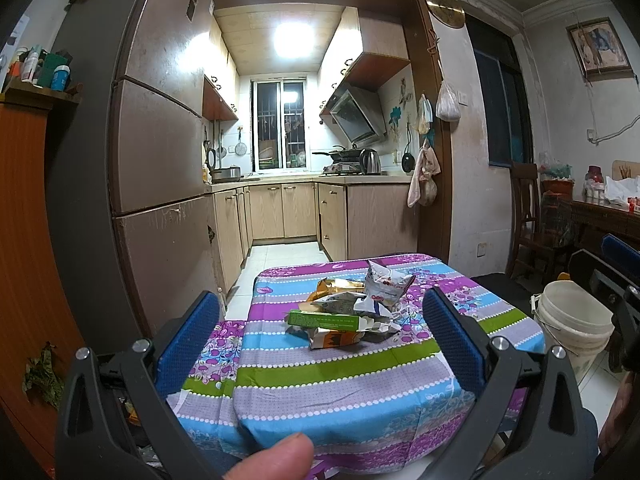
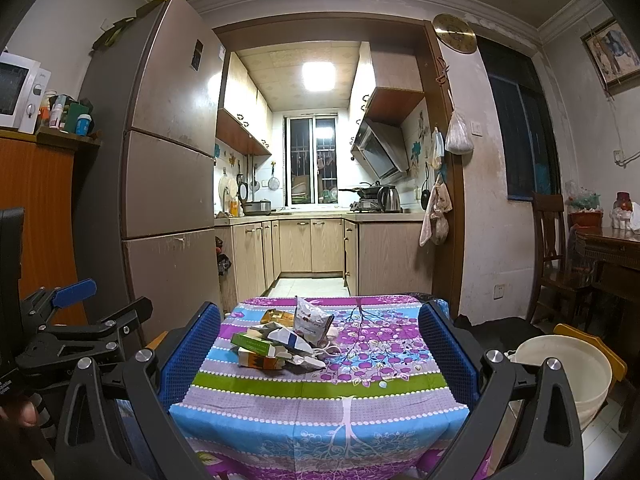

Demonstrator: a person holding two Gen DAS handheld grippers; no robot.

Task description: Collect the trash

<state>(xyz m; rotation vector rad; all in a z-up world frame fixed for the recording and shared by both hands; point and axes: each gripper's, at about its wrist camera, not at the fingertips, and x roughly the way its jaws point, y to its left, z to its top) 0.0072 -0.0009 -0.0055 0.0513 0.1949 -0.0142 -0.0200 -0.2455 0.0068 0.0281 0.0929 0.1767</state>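
Well, both claws agape, empty; wrapper pile w/ print too blurry.

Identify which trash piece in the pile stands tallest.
The crumpled white wrapper with red print, at the pile's far end. It stands upright; the green box and the other wrappers lie flat.

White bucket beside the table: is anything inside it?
In the right wrist view the white bucket shows a bare pale inner wall with no trash visible. Its bottom is hidden by the near rim and the right tool's frame, so that part stays unknown.
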